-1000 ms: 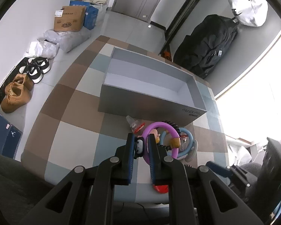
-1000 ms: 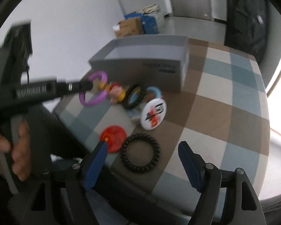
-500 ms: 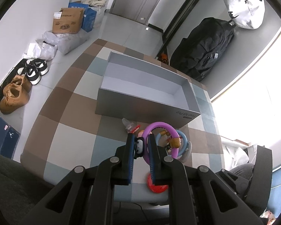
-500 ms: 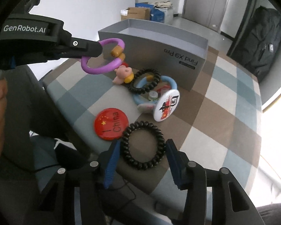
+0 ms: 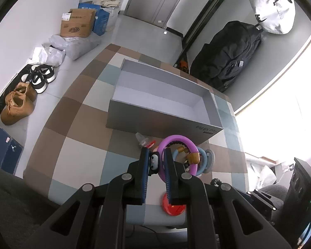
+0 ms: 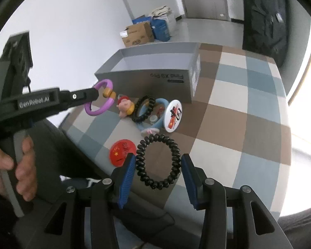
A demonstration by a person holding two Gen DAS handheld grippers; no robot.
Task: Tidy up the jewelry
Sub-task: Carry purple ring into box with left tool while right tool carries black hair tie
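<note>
Fingers (image 6: 20, 161) of my left hand wrap the handle, and my left claw (image 5: 157, 161) is clamped narrow on the purple ring (image 6: 99, 99), holding it above the checked bench (image 6: 234, 124) in front of the grey box (image 6: 153, 70). Below it lie a pig charm (image 6: 124, 107), a blue bangle (image 6: 158, 114) under a black beaded bracelet (image 6: 144, 112), a white badge (image 6: 174, 116) and a red badge (image 6: 120, 152). My right claw (image 6: 157, 167) has just been closing; its blue pads sit against both sides of the black coil band (image 6: 158, 161).
</note>
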